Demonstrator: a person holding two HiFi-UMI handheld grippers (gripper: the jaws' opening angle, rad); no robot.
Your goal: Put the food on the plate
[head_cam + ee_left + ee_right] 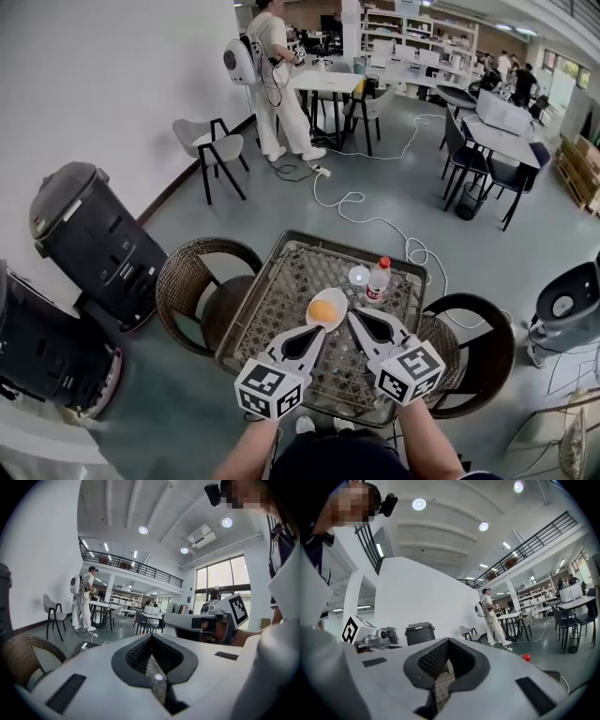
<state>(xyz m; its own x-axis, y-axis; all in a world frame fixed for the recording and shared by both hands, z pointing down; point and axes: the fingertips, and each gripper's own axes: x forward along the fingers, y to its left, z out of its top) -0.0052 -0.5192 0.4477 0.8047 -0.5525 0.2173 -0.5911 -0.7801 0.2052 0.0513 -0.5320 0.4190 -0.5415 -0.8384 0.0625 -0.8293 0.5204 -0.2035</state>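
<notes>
Left gripper (322, 331), right gripper (355, 317) closed, apparently empty

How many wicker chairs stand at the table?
2: a chair at the table's left side, a chair at its right side. Another could be hidden at the near edge, out of view.

A square woven-topped bench (281, 295) carries a white plate (338, 301), a red-capped bottle (378, 280) and a small clear round thing (359, 276).
</notes>
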